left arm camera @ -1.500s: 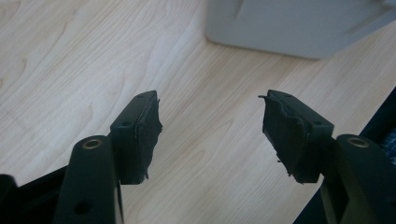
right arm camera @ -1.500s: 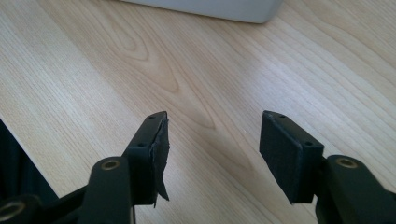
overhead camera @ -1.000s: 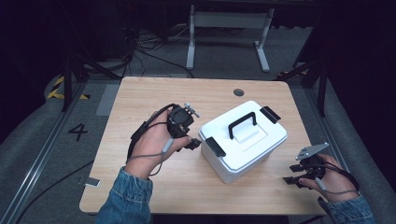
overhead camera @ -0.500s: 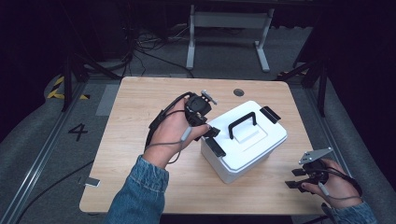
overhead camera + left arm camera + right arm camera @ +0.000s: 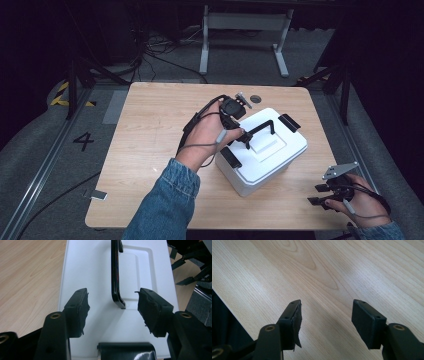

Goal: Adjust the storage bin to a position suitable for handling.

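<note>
Up close, left gripper: jaws spread wide, one to each side of the near end of the black handle, not touching it. Handle stands upright, running up the centre of the left gripper view over a recessed panel in the white lid. Black latch at bottom centre, on the lid's near edge. Other gripper shows dark at upper right of that view.

Right gripper: jaws equally wide, holding nothing, pale wood grain of the table between and beyond them. Dark table edge at lower left of the right gripper view.

High view: white box sits right of centre on the table, turned at an angle, black latches at its two ends. Left hand reaches in from the bottom, denim sleeve at lower centre, gripper over the lid at the handle's left end. Cable loops from it over the hand. Right hand rests at lower right corner of the table, well apart from the box, gripper pointing left, grey plate on top. Small dark disc near the table's far edge.
</note>
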Tool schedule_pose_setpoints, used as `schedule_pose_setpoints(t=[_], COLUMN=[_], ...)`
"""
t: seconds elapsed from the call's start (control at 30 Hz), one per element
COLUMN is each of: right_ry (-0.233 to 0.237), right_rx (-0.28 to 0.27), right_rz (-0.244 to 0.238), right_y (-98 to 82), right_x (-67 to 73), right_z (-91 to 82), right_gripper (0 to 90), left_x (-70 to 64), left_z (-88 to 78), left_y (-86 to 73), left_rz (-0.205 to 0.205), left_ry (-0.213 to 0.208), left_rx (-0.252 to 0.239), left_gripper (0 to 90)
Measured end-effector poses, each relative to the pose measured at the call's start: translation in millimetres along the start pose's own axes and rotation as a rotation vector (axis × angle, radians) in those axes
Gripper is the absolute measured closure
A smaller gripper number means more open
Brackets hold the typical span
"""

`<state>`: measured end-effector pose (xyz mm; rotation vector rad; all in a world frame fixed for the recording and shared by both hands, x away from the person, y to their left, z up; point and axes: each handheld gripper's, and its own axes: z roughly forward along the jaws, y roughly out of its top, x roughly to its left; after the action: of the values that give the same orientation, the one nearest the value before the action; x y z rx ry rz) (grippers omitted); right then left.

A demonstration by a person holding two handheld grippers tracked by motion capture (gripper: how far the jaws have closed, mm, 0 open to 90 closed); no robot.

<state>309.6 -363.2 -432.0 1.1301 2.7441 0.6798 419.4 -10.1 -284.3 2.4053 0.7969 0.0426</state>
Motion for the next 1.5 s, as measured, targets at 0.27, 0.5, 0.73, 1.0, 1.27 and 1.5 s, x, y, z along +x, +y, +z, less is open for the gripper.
schedule_pose_setpoints(t=[0.27,0.5,0.73,1.0,1.27,1.5], right_ry=[0.0,0.003,0.006,0.006,0.006,0.007], right_rx=[-0.003,-0.001,-0.001,-0.002,-0.004,-0.004], right_rz=[-0.002,-0.006,-0.008,-0.01,-0.004,-0.004], right_y=[-0.1,-0.4,-0.3,-0.3,-0.8,-1.0], right_x=[0.4,0.3,0.6,0.9,0.0,0.1], right_z=[0.2,1.4,2.1,2.8,2.3,2.4], right_gripper=[42.1,42.2,42.2,42.2,42.2,42.1], left_x=[-0.8,-0.7,-0.5,0.1,-3.4,-5.4], left_z=[24.0,33.2,36.4,36.8,34.2,28.1], left_y=[6.0,8.8,10.1,10.5,13.0,15.9], left_rz=[-0.029,-0.017,-0.011,-0.018,0.017,0.023], left_ry=[-0.025,-0.02,-0.056,-0.105,-0.084,-0.088], left_rx=[0.018,0.032,0.013,-0.001,-0.03,-0.054], left_gripper=[52.5,67.7,82.0,84.1,84.5,84.6])
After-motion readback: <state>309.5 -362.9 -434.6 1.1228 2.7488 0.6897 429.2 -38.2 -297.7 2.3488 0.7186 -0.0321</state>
